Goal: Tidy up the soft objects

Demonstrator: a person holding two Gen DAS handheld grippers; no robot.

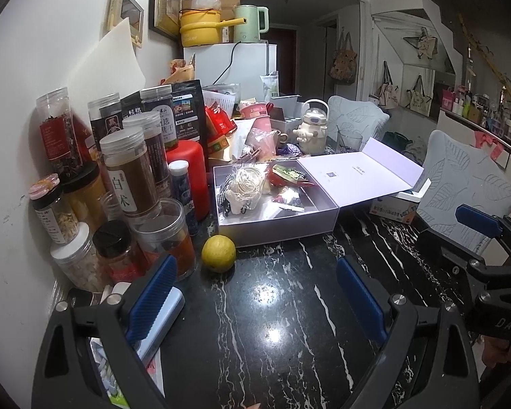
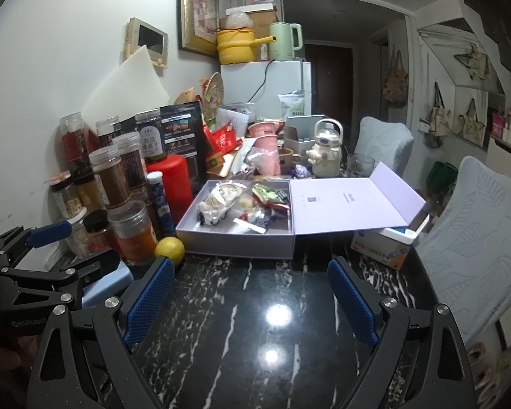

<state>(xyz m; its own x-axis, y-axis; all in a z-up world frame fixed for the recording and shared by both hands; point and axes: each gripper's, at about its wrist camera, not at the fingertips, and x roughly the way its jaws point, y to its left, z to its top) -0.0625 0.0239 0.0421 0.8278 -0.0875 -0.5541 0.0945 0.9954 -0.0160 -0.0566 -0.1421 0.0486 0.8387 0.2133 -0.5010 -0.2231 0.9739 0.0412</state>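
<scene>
An open lilac box [image 1: 282, 228] [image 2: 235, 247] sits mid-table with its lid [image 1: 361, 177] [image 2: 354, 201] folded out to the right. Inside lie a white plush toy with string [image 1: 243, 187] [image 2: 218, 201], a red and green packet [image 1: 289, 175] [image 2: 271, 196] and small wrappers. My left gripper [image 1: 255, 293] hovers open over bare table in front of the box, nothing between its blue pads [image 1: 153, 300]. My right gripper [image 2: 250, 301] is likewise open and empty, to the right of the left one, whose fingers [image 2: 49, 231] show at the left edge of the right wrist view.
A yellow lemon [image 1: 218, 253] [image 2: 170, 250] rests by the box's front left corner. Several jars [image 1: 133, 173] [image 2: 129, 228] and a red canister [image 1: 190, 177] crowd the left wall. Cups, a white kettle-shaped bottle [image 1: 311, 129] and clutter stand behind the box. Grey-covered chairs [image 2: 477, 238] flank the right edge.
</scene>
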